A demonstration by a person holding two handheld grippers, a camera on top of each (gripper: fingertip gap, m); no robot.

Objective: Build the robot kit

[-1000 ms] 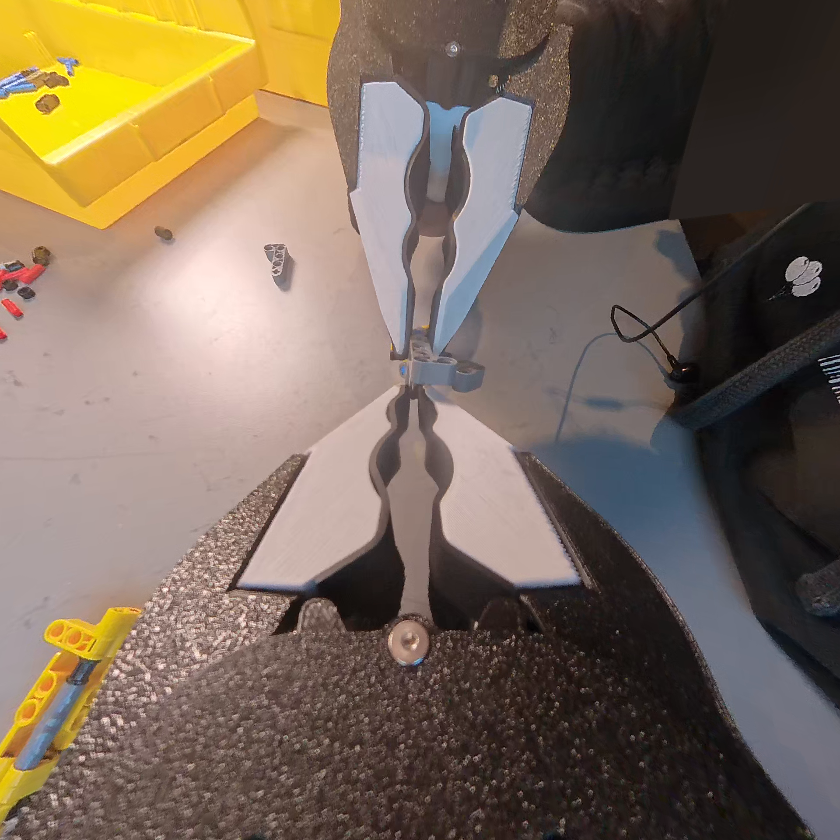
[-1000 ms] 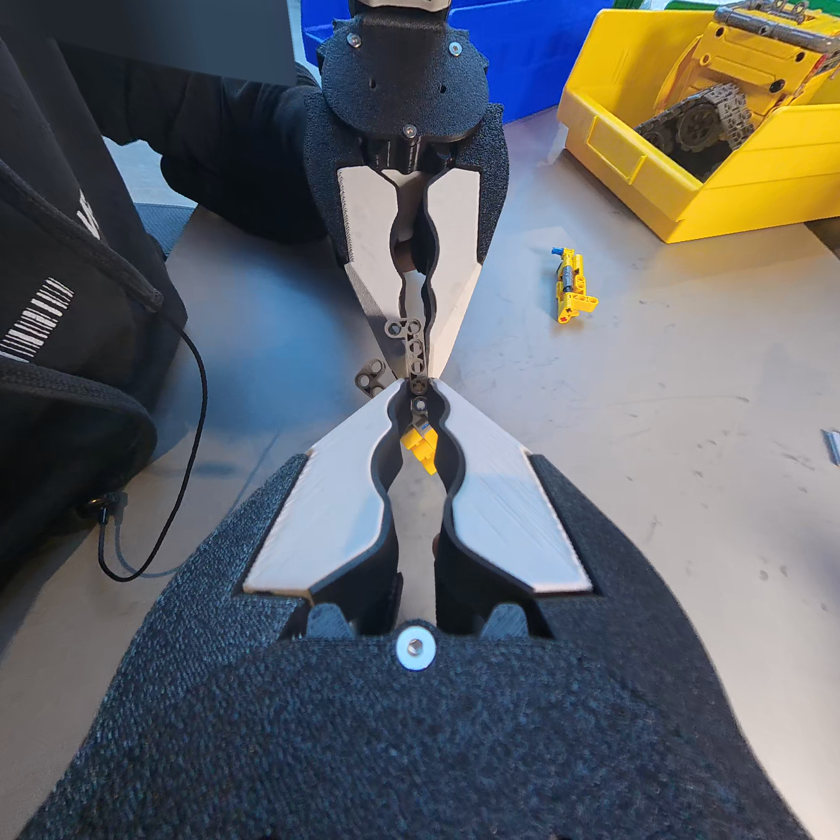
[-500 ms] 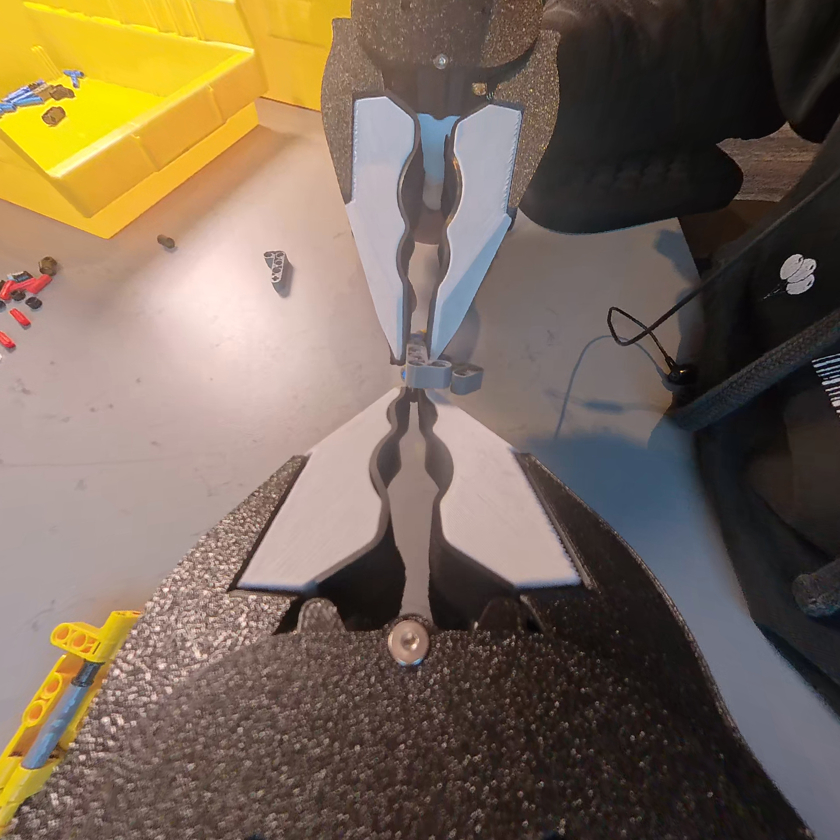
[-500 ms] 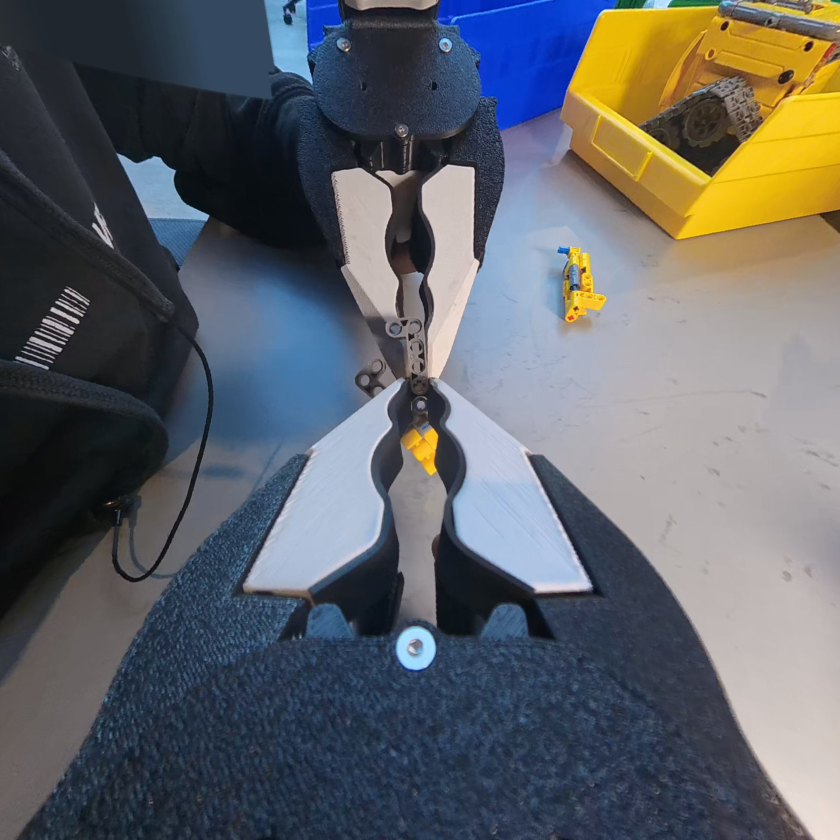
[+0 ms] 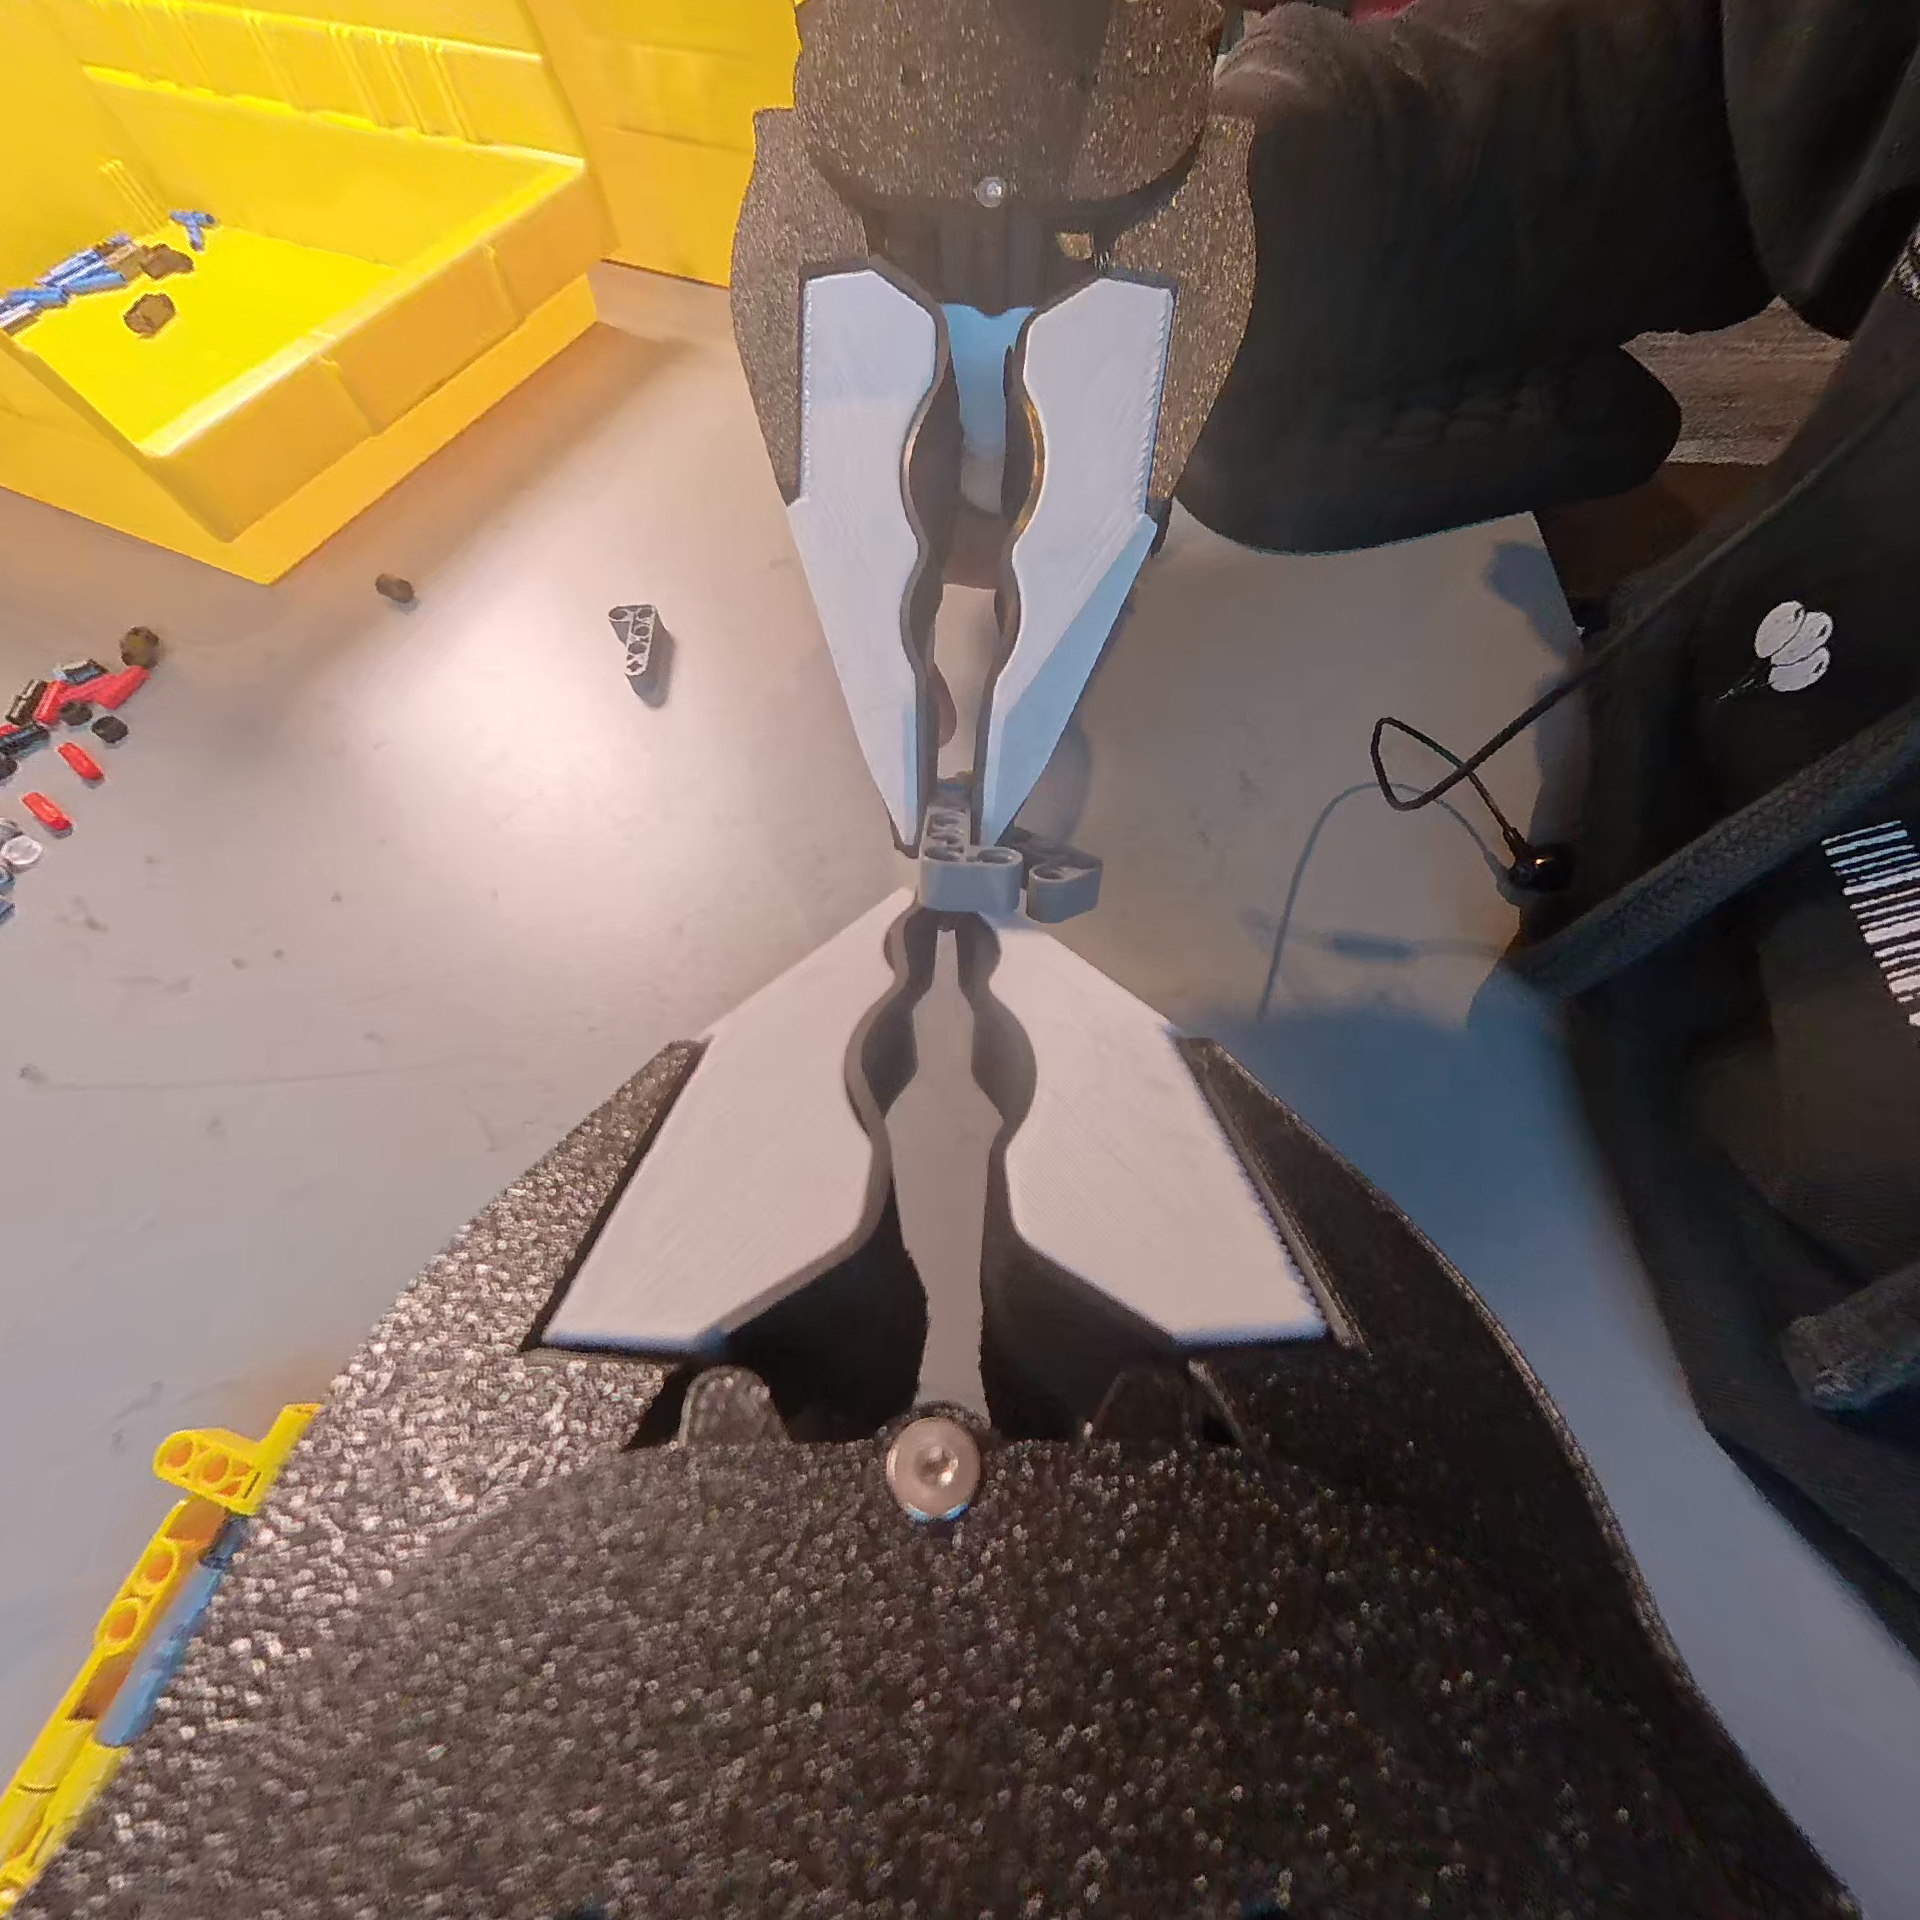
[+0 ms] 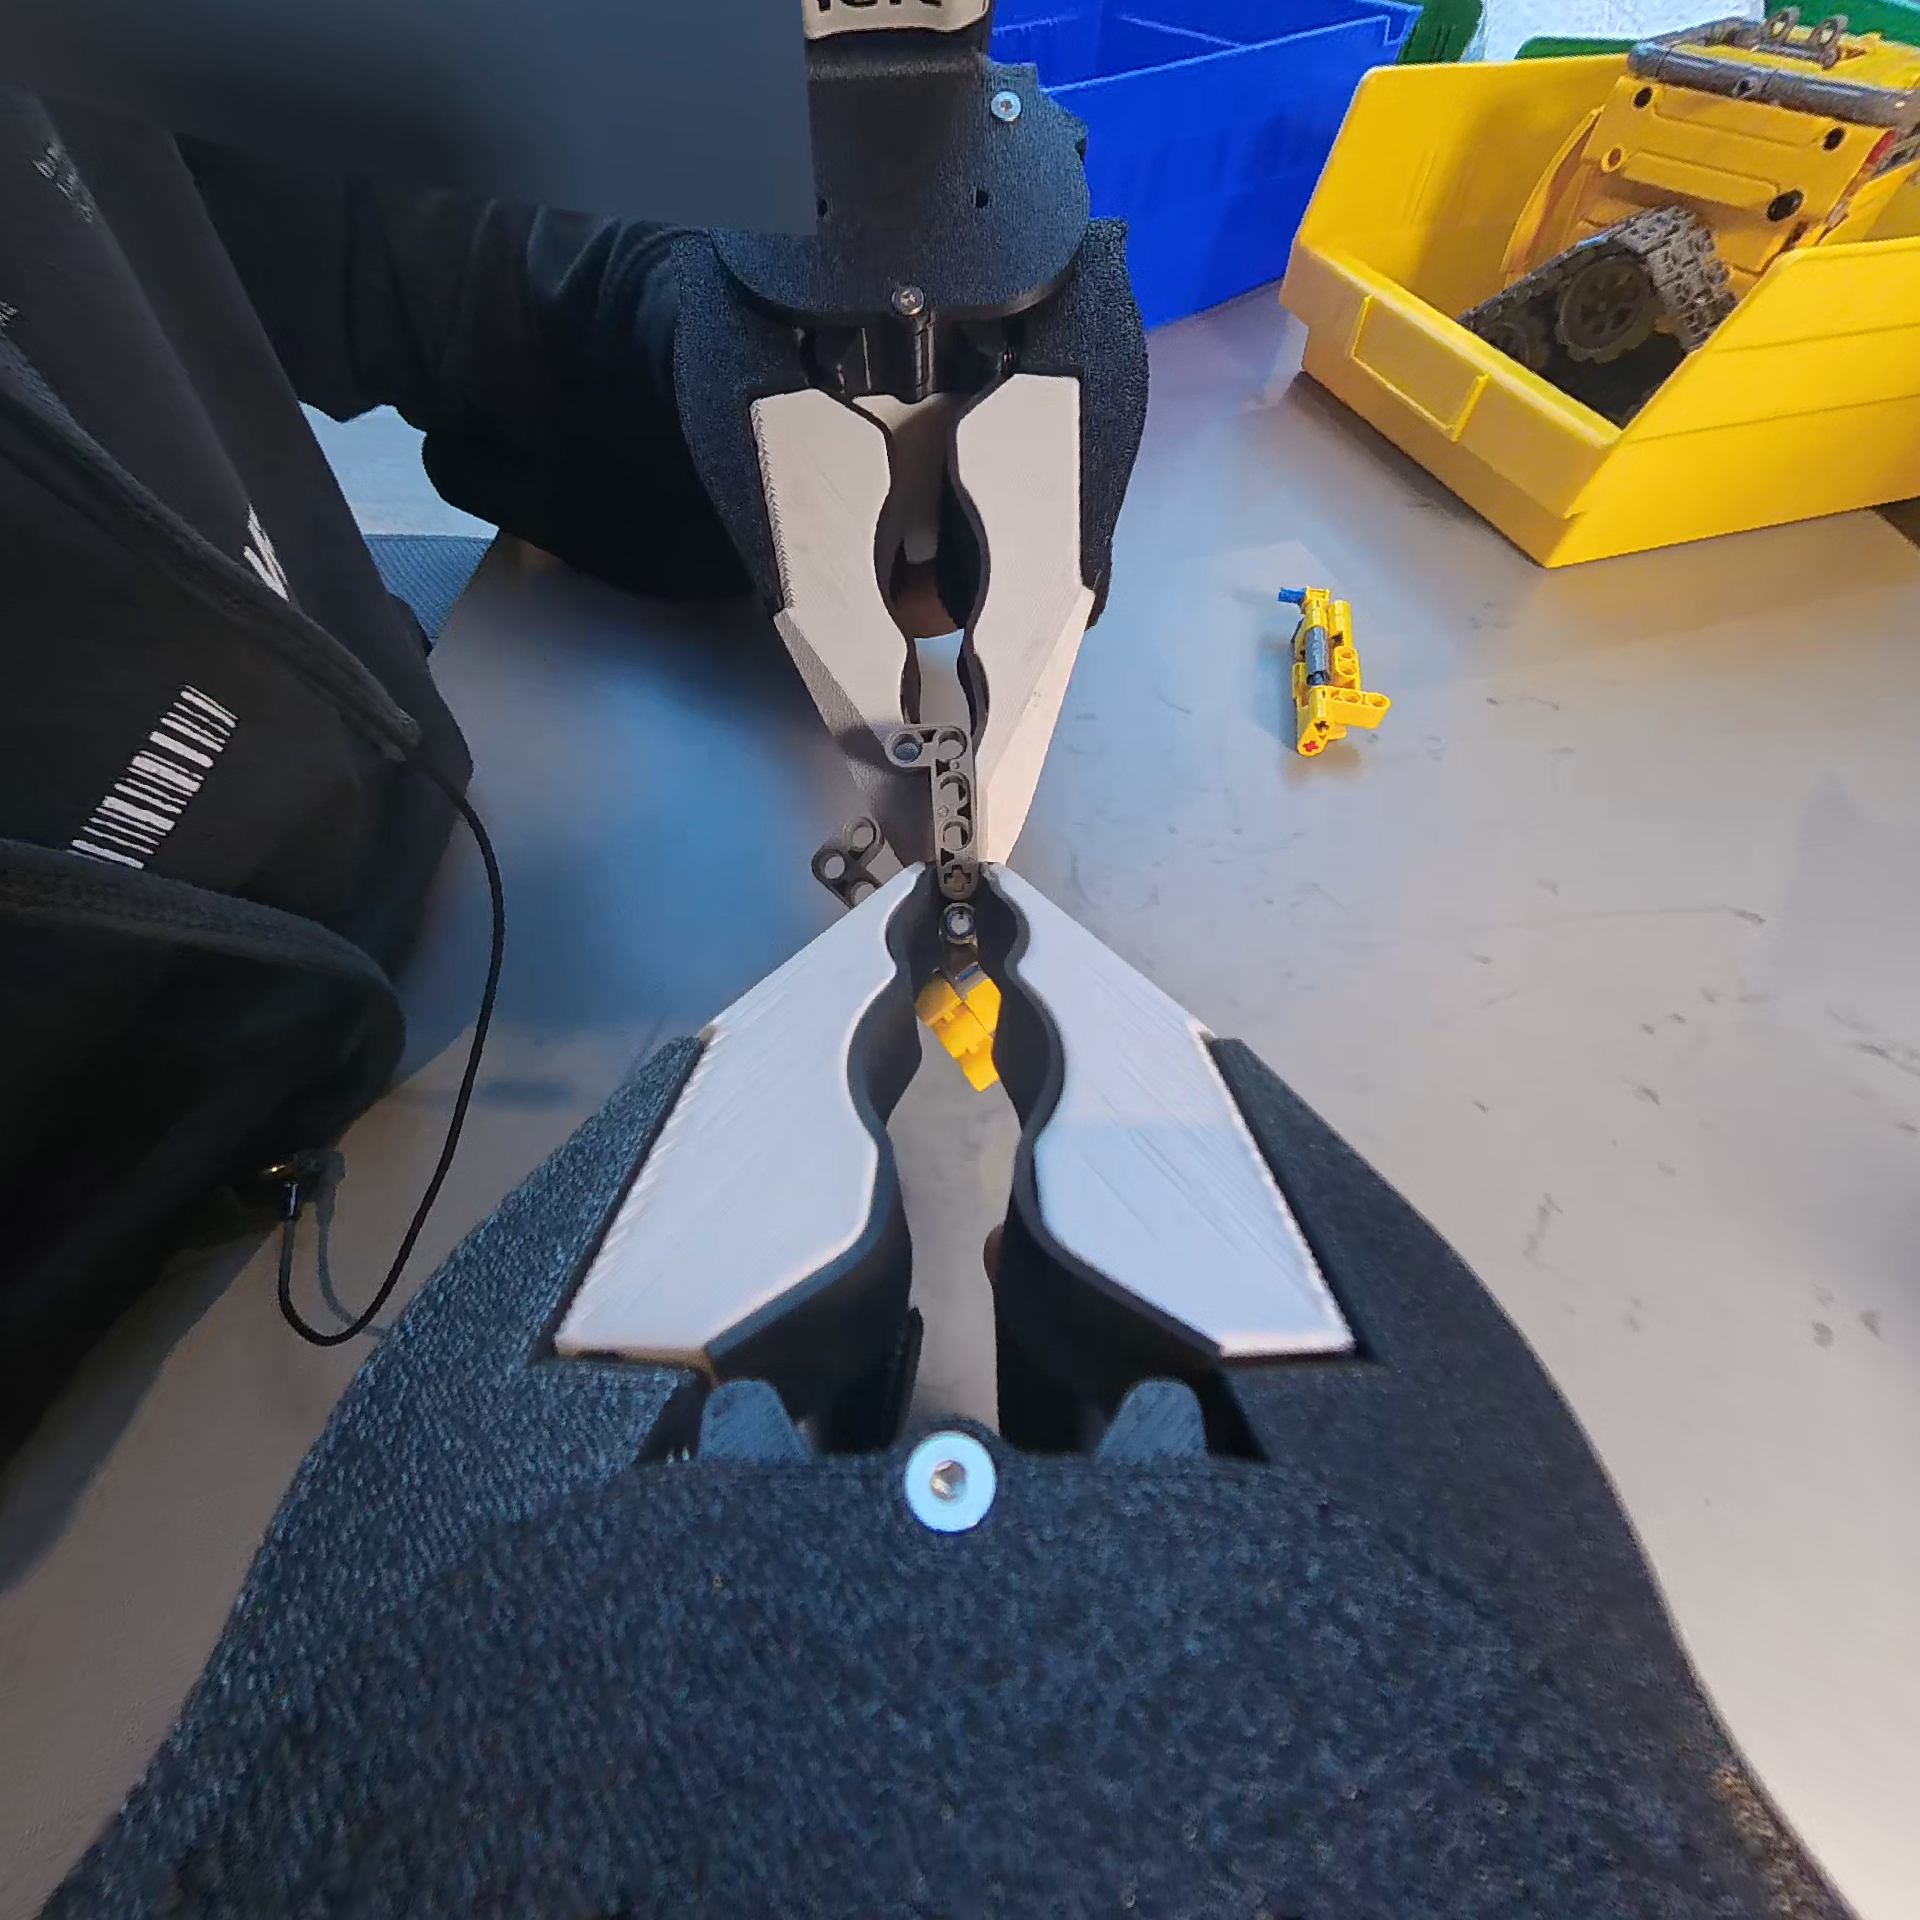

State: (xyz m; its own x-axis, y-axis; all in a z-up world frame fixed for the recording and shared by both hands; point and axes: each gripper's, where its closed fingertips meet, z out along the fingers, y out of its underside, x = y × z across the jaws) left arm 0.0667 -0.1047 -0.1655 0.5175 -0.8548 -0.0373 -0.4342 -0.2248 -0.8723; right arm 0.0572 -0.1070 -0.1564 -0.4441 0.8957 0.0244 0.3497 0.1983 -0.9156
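Observation:
My two grippers meet tip to tip over the grey table (image 6: pixel 1507 1039). My left gripper (image 5: pixel 951 914) is shut on one end of a dark grey L-shaped beam (image 5: pixel 966 868). My right gripper (image 6: pixel 956 883) is shut on the other end of the beam (image 6: pixel 945 800), with a yellow piece (image 6: pixel 961 1023) and a grey pin between its fingers. Each gripper also shows at the top of the other's view: the right one (image 5: pixel 951 821) and the left one (image 6: pixel 956 842). A small grey piece (image 6: pixel 852 857) sits beside the beam; I cannot tell if it is attached.
A yellow bin (image 5: pixel 343 416) stands far left, with loose red and black parts (image 5: pixel 73 707) and a grey angled beam (image 5: pixel 639 639) nearby. A yellow bin (image 6: pixel 1714 436) holds a tracked vehicle; a blue bin (image 6: pixel 1195 135) is behind. A small yellow assembly (image 6: pixel 1325 665) lies on the table. A black bag (image 6: pixel 156 831) is beside it.
Both grippers stay shut on the beam, tip to tip. The pair has shifted slightly, and the left gripper has tilted a little in the right wrist view.

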